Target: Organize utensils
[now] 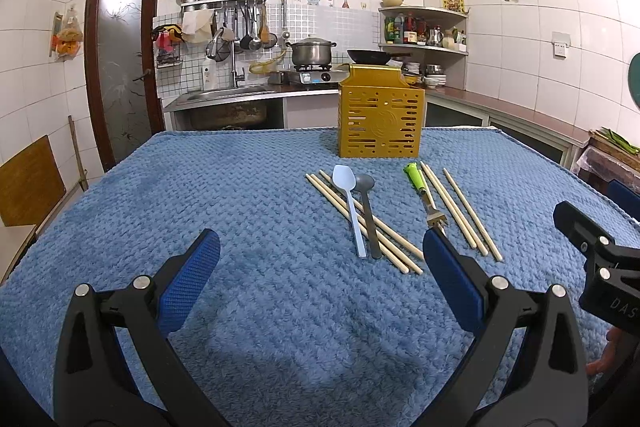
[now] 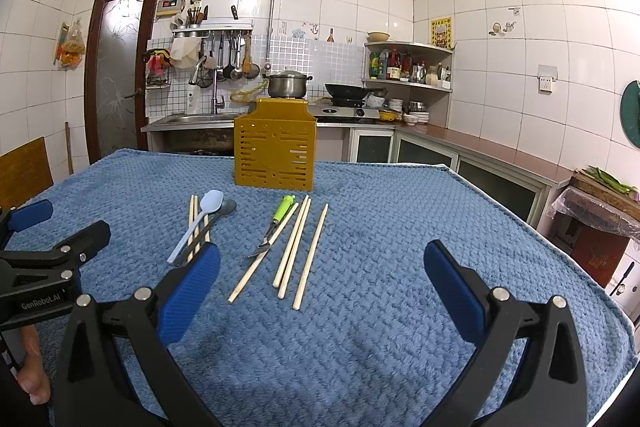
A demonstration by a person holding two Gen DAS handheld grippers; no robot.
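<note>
Both tongs hover low over the near edge of the desk (image 1: 120, 195), spread wide and gripping nothing: left tongs (image 1: 320, 251), right tongs (image 2: 322, 261). Utensils lie loose on the blue cloth toward the middle: a pale blue spoon (image 1: 352, 211) and grey spoon (image 1: 370, 219) resting across chopsticks (image 1: 384, 235), a green-handled fork (image 1: 420, 187), more chopsticks (image 2: 296, 247). Yellow slotted holder (image 1: 380, 119) stands upright at the far edge.
</note>
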